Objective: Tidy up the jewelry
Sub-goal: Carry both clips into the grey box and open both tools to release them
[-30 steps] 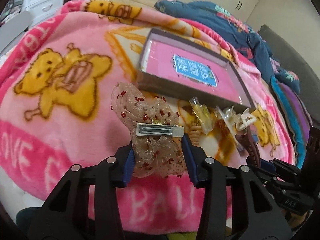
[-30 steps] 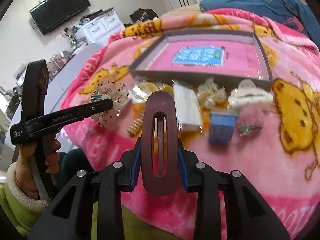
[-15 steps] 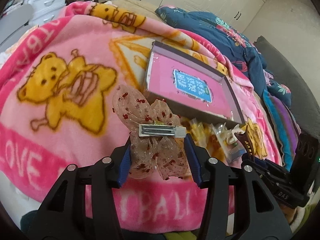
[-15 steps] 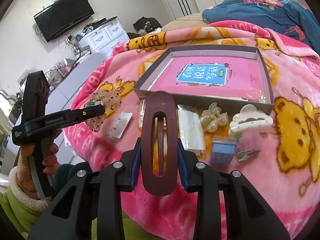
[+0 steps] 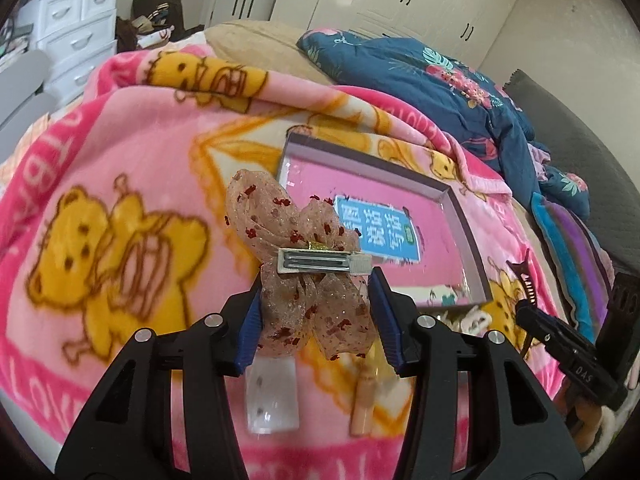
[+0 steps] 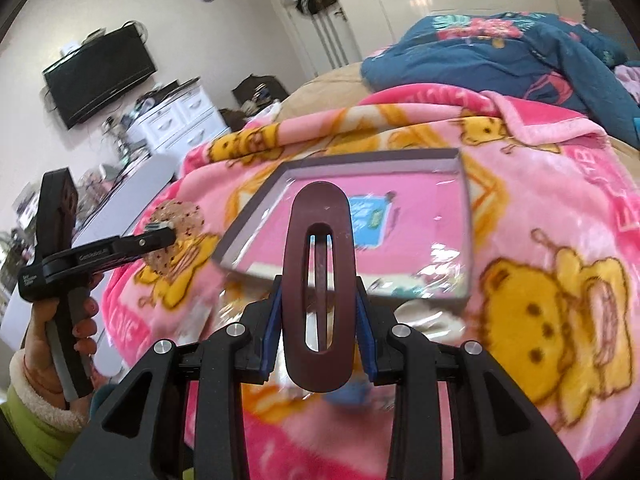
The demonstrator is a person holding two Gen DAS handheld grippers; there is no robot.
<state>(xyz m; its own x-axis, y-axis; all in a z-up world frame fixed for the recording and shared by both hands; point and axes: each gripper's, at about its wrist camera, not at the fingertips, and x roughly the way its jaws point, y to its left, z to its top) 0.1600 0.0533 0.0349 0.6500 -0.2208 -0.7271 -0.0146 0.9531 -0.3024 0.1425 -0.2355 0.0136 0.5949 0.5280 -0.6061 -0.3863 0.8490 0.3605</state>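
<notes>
Both tools are loaded and held above the bed, short of the tray (image 5: 466, 216), which lies open on the pink blanket (image 5: 120, 128).

**Left gripper** (image 5: 314, 316): the jaws are pinching the lower loops of the mesh bow clip (image 5: 296, 240). The bow's metal clip bar (image 5: 324, 266) sits above the fingertips and faces the camera. The bow is in the air on the near-left side of the tray.

**Right gripper** (image 6: 319, 320): the jaws are pinching the lower half of the maroon oval hair clip (image 6: 319, 236), which stands upright between them, in front of the tray's near wall.

**Hazards**

1. Soft grasp. The bow is held by gauze only, not by its rigid bar. The fabric can compress or slide, so the bow may rotate or drop before it is over the tray. It would likely land on the loose items on the blanket near the tray's front wall, among them a clear packet (image 5: 272, 396).
2. Rim contact. A low approach could catch either item on the tray wall (image 6: 256, 220). The tray rests on soft bedding and could tip or shift.
3. Tool collision. Both tools appear to be heading for the same tray. Simultaneous entry could knock the jaws together. Place one item at a time.
4. Release height. The hard maroon clip may bounce or skid on the tray's glossy floor if let go from high up.
</notes>
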